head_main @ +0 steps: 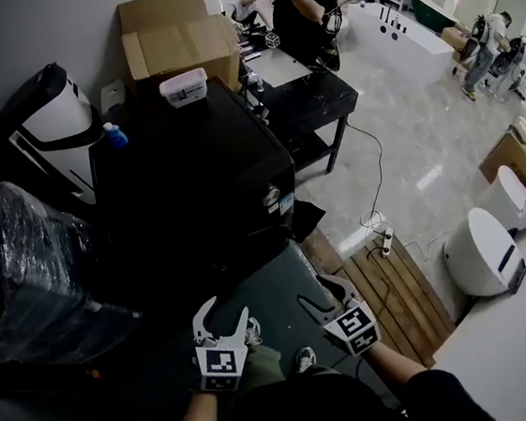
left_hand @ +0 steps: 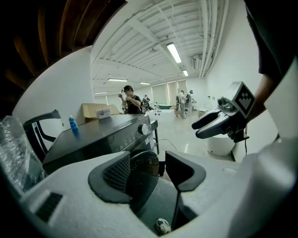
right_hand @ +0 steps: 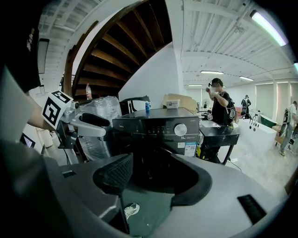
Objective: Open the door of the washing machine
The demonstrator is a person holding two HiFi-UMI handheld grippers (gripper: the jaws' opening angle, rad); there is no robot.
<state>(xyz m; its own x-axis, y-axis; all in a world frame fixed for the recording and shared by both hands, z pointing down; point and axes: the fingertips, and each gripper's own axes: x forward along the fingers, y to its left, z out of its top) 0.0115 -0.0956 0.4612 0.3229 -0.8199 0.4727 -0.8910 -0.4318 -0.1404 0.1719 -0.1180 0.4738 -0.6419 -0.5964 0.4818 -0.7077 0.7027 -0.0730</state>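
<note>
Dark washing machine [head_main: 192, 166], door [right_hand: 156, 174] shut; left gripper [head_main: 225, 311] and right gripper [head_main: 319, 291] before it, jaws apart, empty, may slip off glossy rim.

**Floor and surfaces around the washing machine**

Pale glossy floor [head_main: 407, 151] carries the black washing machine [head_main: 193, 180]. On the machine's top, toward the back edge: a blue bottle [head_main: 115, 135] and a white tub [head_main: 184, 86]. Just behind the machine, a cardboard box [head_main: 178, 40]. To its right, a black table [head_main: 326, 103] with a pale sheet [head_main: 280, 66] on it. Front-right of the machine, a wooden pallet [head_main: 395, 294] and a white power strip [head_main: 386, 241] on the floor.
</note>
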